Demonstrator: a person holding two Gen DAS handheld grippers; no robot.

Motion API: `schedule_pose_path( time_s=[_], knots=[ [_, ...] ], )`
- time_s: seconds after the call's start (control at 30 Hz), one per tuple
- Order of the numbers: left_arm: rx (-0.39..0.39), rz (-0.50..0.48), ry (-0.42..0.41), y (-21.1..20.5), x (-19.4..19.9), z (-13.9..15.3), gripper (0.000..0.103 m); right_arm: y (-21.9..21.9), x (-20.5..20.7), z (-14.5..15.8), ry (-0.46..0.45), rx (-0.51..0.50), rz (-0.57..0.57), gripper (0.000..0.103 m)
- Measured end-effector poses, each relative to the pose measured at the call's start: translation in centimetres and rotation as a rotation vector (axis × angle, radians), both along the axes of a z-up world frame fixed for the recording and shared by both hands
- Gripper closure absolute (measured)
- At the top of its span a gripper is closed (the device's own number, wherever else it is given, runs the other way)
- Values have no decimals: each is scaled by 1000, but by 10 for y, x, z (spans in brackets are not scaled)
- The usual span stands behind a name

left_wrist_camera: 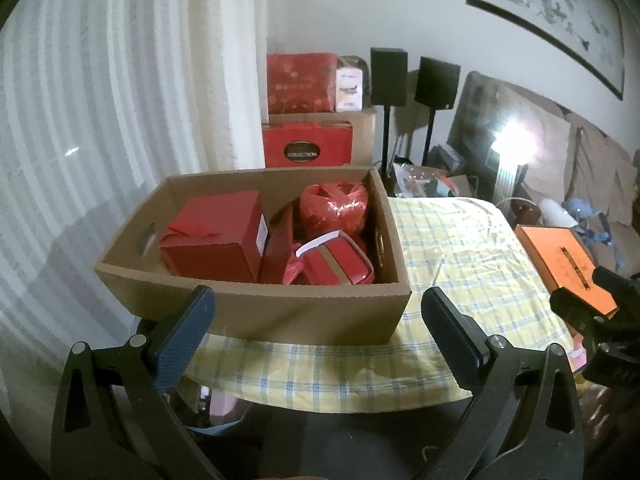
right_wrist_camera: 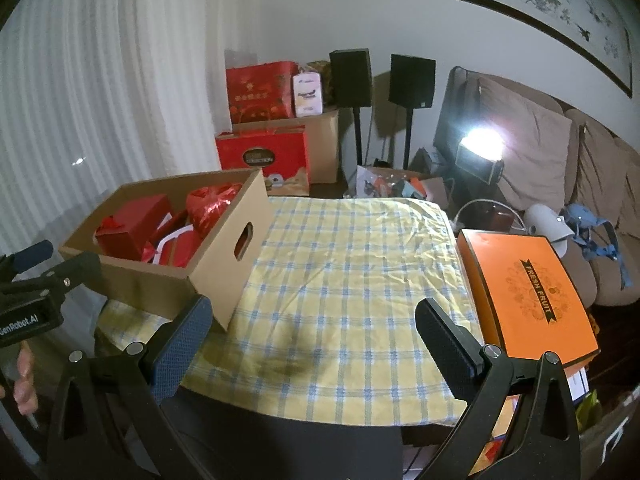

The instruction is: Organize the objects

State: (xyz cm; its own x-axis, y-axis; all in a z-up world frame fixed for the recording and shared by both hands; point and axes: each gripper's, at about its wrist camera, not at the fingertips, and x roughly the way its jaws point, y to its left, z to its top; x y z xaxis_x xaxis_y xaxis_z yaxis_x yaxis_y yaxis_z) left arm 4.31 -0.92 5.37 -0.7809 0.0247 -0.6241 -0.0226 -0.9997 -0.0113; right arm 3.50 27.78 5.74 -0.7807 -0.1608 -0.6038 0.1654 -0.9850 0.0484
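Observation:
A cardboard box (left_wrist_camera: 256,304) stands on the left part of a table with a yellow checked cloth (left_wrist_camera: 460,256). It holds a red cube box (left_wrist_camera: 216,232), a red wrapped ball (left_wrist_camera: 334,206) and a red flat box with a white edge (left_wrist_camera: 336,264). My left gripper (left_wrist_camera: 316,320) is open and empty, just in front of the box's near wall. My right gripper (right_wrist_camera: 314,332) is open and empty over the cloth (right_wrist_camera: 352,280), right of the cardboard box (right_wrist_camera: 224,264). An orange "Fresh Fruit" box (right_wrist_camera: 528,292) lies at the table's right edge, also seen in the left wrist view (left_wrist_camera: 560,260).
Red gift boxes (right_wrist_camera: 260,152) and a brown carton (right_wrist_camera: 324,140) are stacked against the far wall, beside two black speakers on stands (right_wrist_camera: 352,80). A bright lamp (right_wrist_camera: 480,148), clutter and a sofa with cushions (right_wrist_camera: 532,148) lie beyond the table's right side. White curtains (right_wrist_camera: 100,100) hang at left.

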Motion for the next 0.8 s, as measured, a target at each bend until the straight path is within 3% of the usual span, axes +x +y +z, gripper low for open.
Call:
schedule_pose_path(
  time_s=[0.8],
  knots=[
    [8, -25, -34, 3, -4, -6, 1, 1, -2, -5, -17, 8, -5, 1]
  ],
)
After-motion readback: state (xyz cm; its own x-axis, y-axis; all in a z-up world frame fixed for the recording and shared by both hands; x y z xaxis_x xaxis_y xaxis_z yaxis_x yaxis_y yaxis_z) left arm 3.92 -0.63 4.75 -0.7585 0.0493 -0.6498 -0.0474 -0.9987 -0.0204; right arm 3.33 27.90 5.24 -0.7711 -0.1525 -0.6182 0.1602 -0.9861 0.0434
